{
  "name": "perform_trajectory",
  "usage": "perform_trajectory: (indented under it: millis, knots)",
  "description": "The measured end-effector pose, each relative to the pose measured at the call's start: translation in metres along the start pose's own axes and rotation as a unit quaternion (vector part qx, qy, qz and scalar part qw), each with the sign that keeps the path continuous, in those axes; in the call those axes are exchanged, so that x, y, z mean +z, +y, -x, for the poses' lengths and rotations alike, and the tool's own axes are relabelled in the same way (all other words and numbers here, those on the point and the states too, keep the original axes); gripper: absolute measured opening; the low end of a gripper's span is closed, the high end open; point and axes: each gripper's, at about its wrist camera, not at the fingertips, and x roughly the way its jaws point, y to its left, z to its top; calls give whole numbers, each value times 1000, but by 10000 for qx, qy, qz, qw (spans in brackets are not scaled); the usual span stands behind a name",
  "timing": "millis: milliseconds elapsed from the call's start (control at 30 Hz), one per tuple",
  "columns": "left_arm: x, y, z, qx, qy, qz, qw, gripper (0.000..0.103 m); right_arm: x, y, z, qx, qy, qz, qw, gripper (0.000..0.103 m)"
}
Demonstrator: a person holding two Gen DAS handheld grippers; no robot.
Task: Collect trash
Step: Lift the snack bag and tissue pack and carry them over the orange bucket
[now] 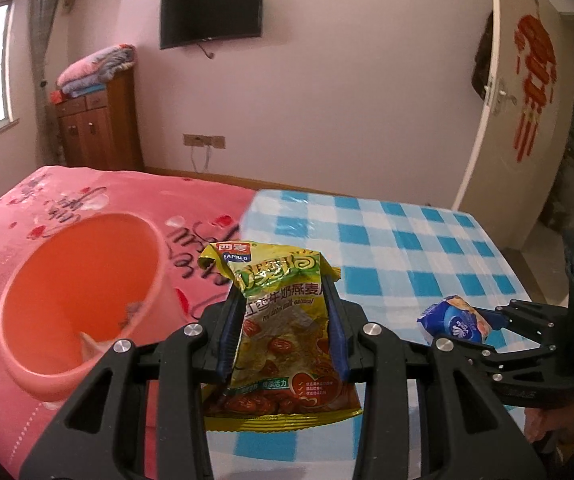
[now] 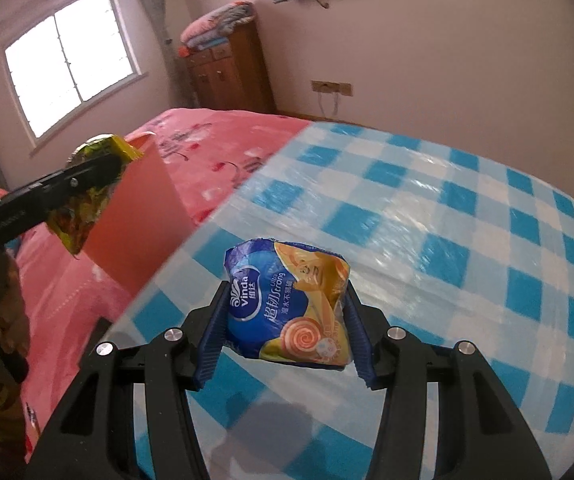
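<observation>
We work over a bed point(image 2: 467, 208) in blue checks beside a pink blanket point(image 1: 87, 200). Our left gripper point(image 1: 283, 320) fingers clamp the oatmeal wrapper point(image 1: 283, 320) beside the orange bin point(image 1: 83, 292); our right gripper point(image 2: 287, 312) fingers clamp the tissue pack point(image 2: 287, 304). Only the right view shows the window point(image 2: 71, 52) whole.

wall TV point(image 1: 211, 11), wood cabinet point(image 1: 97, 124), pink blanket point(image 1: 87, 200)

Glossy crinkled foil on the oatmeal packet point(image 1: 283, 320); shiny plastic film on the tissue pack point(image 2: 287, 312). Smooth matt plastic bin point(image 1: 83, 304). Fuzzy cloth blanket point(image 1: 87, 196). Glossy checked sheet point(image 2: 447, 220). Varnished wood cabinet point(image 1: 99, 128).
</observation>
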Motion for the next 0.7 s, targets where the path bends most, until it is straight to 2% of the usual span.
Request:
perform_trajectory:
  millis: [300, 700]
  knots:
    - [10, 48, 19, 456, -250, 285, 9982, 39, 47, 52, -6, 487, -112, 483, 9976, 54]
    - [8, 132, 20, 1077, -285, 1034, 9884, 39, 109, 140, -23, 1271, -342, 1206, 9839, 54]
